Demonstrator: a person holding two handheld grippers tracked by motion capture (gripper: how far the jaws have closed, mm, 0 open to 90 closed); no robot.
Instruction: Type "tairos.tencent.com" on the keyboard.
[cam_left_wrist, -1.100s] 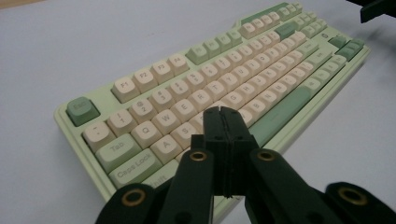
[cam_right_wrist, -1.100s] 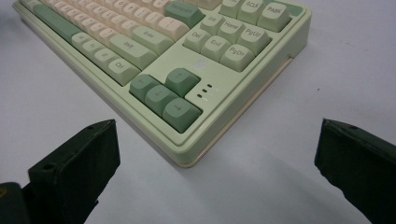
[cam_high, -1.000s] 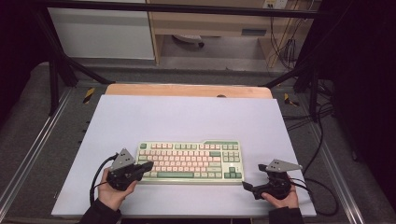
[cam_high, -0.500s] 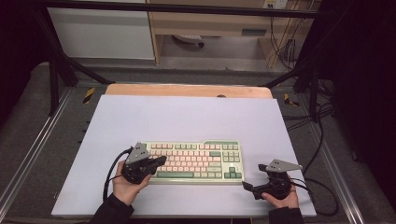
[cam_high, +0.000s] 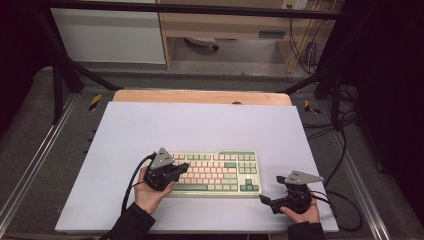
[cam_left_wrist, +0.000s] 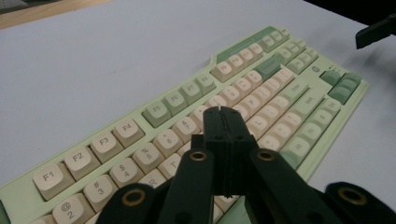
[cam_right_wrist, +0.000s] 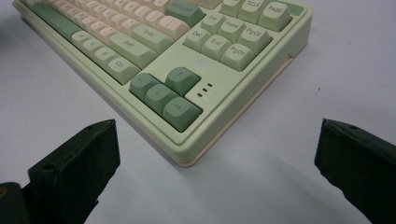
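High view first: a pale green keyboard (cam_high: 212, 172) with cream and green keycaps lies flat on the white-topped bench (cam_high: 200, 125), toward the near edge and roughly centred between the person's two hands. The left hand-held gripper (cam_high: 181, 167) hangs over the keyboard's left end, its black jaws pointing right across the keys, with a grey three-cornered plate on top and a cable looping off toward the forearm. The right hand-held gripper (cam_high: 264, 200) sits on the bench just off the keyboard's near right corner, apart from it, jaws aimed left toward that corner.

Left gripper view shows the left hand-held gripper (cam_left_wrist: 223, 122) with its jaws pressed fully together, nothing between them, the closed tip poised above the number row (around the 6 and 7 keys); whether the tip touches a keycap I cannot tell. The function row and the far green keys of the keyboard (cam_left_wrist: 289, 93) run away diagonally behind it.

Right gripper view shows the right hand-held gripper (cam_right_wrist: 217, 156) with jaws spread wide and empty, framing the keyboard's (cam_right_wrist: 187, 42) corner with the three green arrow keys and the cluster above them.
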